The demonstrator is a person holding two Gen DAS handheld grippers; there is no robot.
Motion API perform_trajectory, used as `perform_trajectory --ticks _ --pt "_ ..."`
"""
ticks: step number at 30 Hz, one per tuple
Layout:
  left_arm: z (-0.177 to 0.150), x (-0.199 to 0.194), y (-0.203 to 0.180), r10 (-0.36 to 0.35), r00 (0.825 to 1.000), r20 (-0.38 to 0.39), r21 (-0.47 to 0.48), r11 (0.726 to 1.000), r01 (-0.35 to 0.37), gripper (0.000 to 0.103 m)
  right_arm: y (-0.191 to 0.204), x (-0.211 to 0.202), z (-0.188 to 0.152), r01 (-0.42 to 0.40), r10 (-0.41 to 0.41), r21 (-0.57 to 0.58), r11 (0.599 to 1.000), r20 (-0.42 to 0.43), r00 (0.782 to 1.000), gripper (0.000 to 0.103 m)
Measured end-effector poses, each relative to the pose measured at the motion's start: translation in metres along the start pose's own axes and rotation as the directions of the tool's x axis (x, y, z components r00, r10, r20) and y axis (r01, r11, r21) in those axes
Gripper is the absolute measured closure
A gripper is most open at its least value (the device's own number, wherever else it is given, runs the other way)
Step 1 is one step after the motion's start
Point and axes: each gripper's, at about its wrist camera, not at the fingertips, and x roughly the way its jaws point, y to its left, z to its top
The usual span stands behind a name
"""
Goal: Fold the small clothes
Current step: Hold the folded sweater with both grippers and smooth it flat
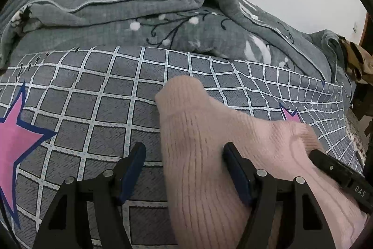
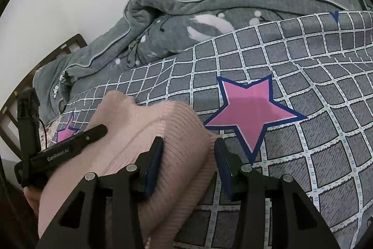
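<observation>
A pale pink ribbed knit garment (image 1: 205,137) lies bunched on a grey checked bed sheet (image 1: 98,95). My left gripper (image 1: 184,152) is open, with the pink knit lying between its blue-padded fingers. In the right wrist view the same garment (image 2: 144,139) lies at the lower left. My right gripper (image 2: 190,146) is open and straddles the garment's ribbed edge. The other gripper's black finger rests on the knit in each view: the right one (image 1: 335,167) in the left wrist view, the left one (image 2: 77,144) in the right wrist view.
A rumpled grey floral quilt (image 1: 144,15) is piled along the far side of the bed against a white wall. Pink stars (image 2: 251,109) are printed on the sheet. A wooden bed frame (image 2: 14,109) shows at the left in the right wrist view.
</observation>
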Motion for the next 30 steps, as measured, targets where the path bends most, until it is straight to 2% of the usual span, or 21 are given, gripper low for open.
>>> perform_trajectory --ticks 30 --pt "0.0007 0.0049 0.0083 -0.075 0.997 -0.022 -0.052 0.996 0.074 0.036 0.0058 -0.0024 0.0018 -0.066 0.067 -0.033 0.997 0.027 0.997 0.059"
